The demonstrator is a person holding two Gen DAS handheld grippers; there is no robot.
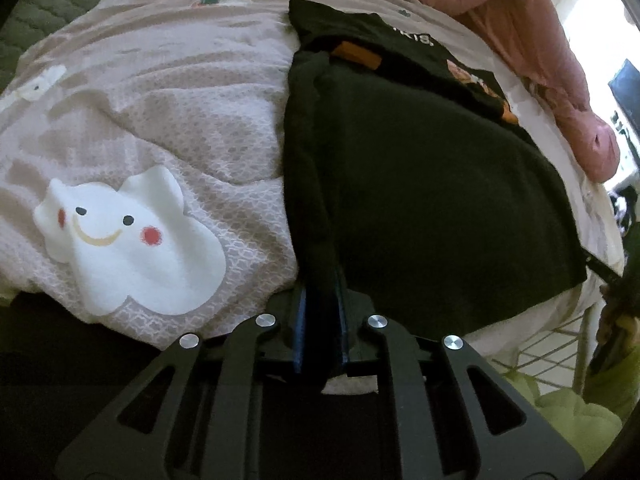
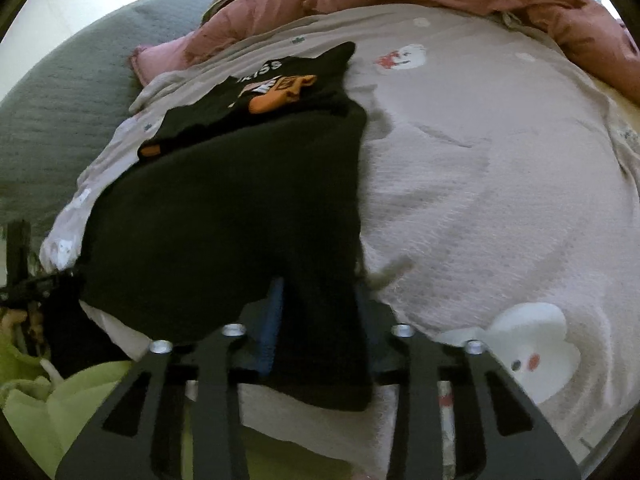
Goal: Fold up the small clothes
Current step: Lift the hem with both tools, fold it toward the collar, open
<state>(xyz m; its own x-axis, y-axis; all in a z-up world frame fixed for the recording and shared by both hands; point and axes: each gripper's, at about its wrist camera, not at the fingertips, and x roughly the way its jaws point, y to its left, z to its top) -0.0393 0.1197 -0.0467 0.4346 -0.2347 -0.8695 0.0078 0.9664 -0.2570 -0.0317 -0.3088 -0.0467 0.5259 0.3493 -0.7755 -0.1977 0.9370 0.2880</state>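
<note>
Both jaws are pinched shut on near corners of the black shirt point(image 1: 420, 184), left gripper point(image 1: 322, 320) and right gripper point(image 2: 316, 320) alike, the garment lying partly folded on the beige blanket point(image 1: 168, 112) covering the bed.

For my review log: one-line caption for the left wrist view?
Left gripper shut on an edge of the black shirt spread over the beige blanket.

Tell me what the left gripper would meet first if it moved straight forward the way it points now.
Probably the black T-shirt it already grips: the left gripper is shut on its near edge, and the cloth lies ahead across the beige blanket. Depth is unclear.
</note>
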